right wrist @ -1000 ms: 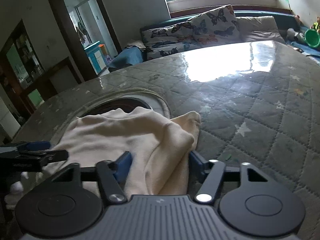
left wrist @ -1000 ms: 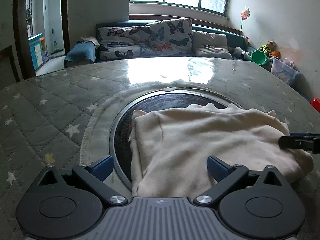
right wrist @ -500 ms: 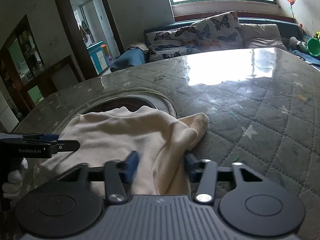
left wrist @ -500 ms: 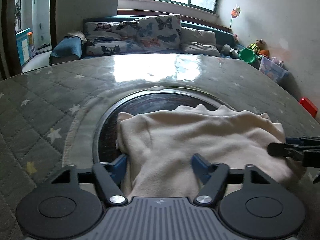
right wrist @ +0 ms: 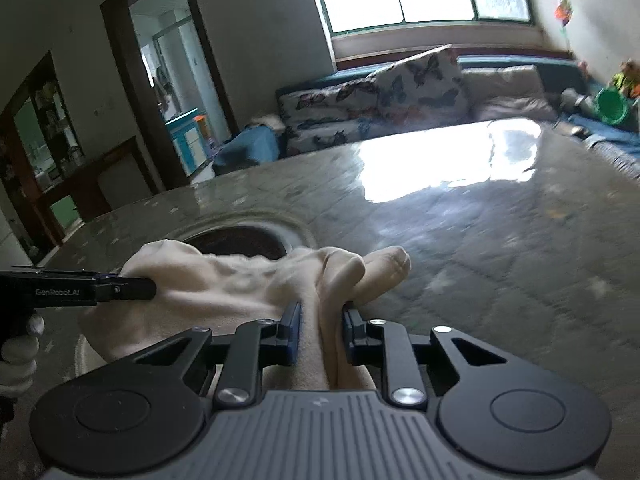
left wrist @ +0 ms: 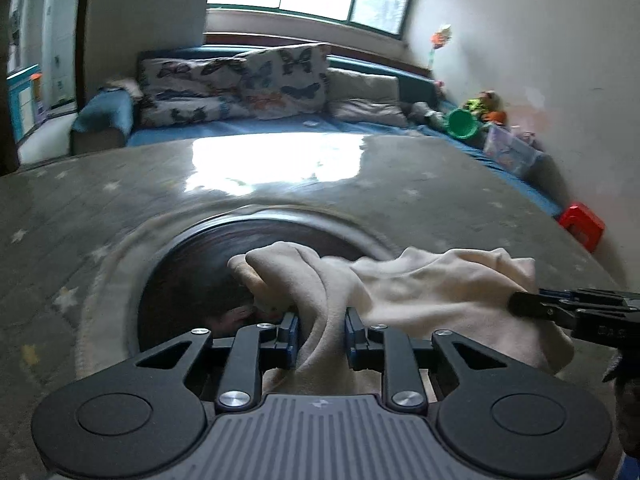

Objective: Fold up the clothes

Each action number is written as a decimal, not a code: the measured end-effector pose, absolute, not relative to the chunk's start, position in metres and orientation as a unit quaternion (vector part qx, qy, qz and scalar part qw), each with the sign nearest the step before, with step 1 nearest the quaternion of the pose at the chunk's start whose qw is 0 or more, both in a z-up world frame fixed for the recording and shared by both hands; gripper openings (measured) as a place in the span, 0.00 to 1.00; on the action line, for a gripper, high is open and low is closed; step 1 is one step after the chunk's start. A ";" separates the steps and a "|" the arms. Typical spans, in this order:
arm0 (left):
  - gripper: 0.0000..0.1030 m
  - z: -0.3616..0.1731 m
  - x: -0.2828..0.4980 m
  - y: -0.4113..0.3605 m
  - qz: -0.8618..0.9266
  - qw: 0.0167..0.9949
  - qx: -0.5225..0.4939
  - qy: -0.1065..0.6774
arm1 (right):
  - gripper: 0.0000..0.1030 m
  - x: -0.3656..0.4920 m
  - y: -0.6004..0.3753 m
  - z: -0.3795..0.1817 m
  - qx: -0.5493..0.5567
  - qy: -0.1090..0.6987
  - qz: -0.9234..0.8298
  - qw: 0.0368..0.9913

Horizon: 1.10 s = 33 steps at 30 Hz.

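Note:
A cream garment [left wrist: 432,292] lies bunched over the dark round inset of the table; it also shows in the right wrist view [right wrist: 240,280]. My left gripper [left wrist: 321,338] is shut on the garment's left edge, with cloth pinched between its blue pads. My right gripper [right wrist: 320,334] is shut on the garment's right edge and also shows at the right of the left wrist view [left wrist: 520,304]. The left gripper shows at the left of the right wrist view [right wrist: 148,290]. Both lift the near edge a little off the table.
The round table has a quilted star-pattern cover [left wrist: 80,208] under glossy film and a dark round inset [left wrist: 208,264]. A sofa with butterfly cushions [left wrist: 240,80] stands behind it. A green bucket [left wrist: 462,122] and a red box [left wrist: 580,226] are at the right.
Both grippers closed from open onto the near edge of the garment and raised it, bunching the cloth. Both views are now blurred by motion.

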<state>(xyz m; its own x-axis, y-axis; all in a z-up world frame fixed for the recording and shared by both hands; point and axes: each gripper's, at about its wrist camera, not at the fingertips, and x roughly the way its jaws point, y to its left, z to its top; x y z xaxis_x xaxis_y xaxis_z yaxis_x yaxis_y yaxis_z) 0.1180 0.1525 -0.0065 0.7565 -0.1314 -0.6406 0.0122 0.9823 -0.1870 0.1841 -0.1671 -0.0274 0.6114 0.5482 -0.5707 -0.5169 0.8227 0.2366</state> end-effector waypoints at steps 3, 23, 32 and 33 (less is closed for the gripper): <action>0.23 -0.003 0.130 0.127 -0.064 0.933 -0.076 0.347 | 0.19 0.184 -0.188 -0.017 0.014 0.315 0.273 0.909; 0.49 -0.018 0.167 0.022 -0.154 0.921 -0.010 0.357 | 0.41 0.179 -0.296 -0.029 -0.042 0.327 0.084 0.941; 0.52 -0.012 0.131 0.056 -0.126 0.926 0.007 0.356 | 0.39 0.195 -0.227 -0.047 -0.058 0.323 0.157 0.931; 0.52 -0.010 0.125 0.060 -0.121 0.927 0.007 0.354 | 0.39 0.198 -0.219 -0.053 -0.059 0.331 0.158 0.929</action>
